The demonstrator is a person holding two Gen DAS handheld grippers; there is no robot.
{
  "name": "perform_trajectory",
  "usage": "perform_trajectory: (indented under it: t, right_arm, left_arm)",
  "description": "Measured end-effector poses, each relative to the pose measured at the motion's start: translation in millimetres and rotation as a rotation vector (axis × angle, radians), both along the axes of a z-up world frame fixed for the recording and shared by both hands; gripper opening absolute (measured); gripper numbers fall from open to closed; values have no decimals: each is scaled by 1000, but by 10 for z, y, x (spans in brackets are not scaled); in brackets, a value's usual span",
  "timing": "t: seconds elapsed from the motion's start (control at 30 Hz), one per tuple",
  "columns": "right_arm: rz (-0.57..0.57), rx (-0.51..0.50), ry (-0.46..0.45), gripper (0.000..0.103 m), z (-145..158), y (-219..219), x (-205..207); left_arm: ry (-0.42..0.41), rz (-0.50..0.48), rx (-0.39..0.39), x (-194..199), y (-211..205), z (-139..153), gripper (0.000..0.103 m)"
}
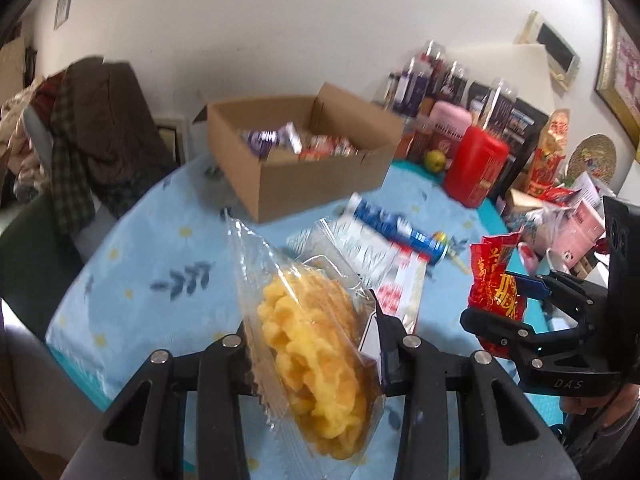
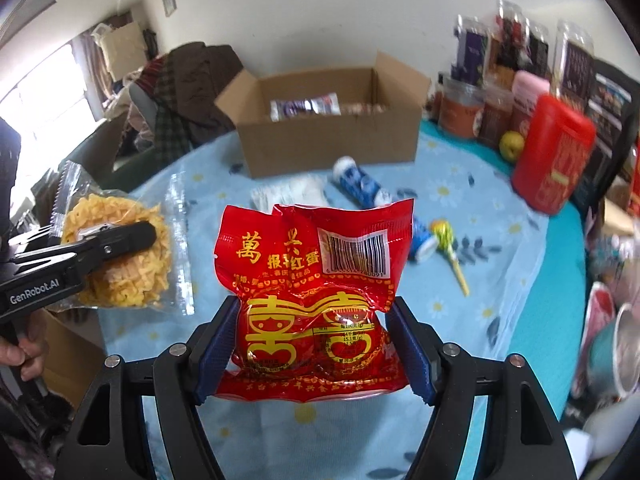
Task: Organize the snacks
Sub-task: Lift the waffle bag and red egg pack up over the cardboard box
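My left gripper (image 1: pixel 312 344) pinches a clear packet of yellow fried snack (image 1: pixel 316 360), lifted above the blue tablecloth (image 1: pixel 140 264). My right gripper (image 2: pixel 312 344) clamps a red egg packet (image 2: pixel 312 288) between its blue pads (image 2: pixel 214 344), also clear of the cloth. The open cardboard box (image 2: pixel 328 148), with wrapped snacks inside, sits at twelve o'clock; a blue-and-white packet (image 2: pixel 360 188) and lollipop (image 2: pixel 446 240) lie between.
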State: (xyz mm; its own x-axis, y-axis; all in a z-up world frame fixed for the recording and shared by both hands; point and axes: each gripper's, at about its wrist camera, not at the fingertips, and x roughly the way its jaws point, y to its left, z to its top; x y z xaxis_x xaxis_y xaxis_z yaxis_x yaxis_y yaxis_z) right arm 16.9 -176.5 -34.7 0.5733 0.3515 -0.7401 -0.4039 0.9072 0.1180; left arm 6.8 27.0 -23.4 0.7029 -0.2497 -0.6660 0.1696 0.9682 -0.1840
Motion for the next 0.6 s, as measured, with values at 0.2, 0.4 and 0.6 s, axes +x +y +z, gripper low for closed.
perform_trajectory:
  t: [0.2, 0.4, 0.6]
  right_arm:
    - [37, 33, -75, 74, 412, 40, 159]
    - [58, 51, -135, 74, 714, 79, 458]
    - [78, 70, -160, 74, 868, 133, 865]
  left_arm:
    - [-66, -28, -15, 176, -38, 266, 38]
    - [-112, -41, -7, 500, -57, 492, 38]
    - [-155, -39, -1, 919, -37, 693, 38]
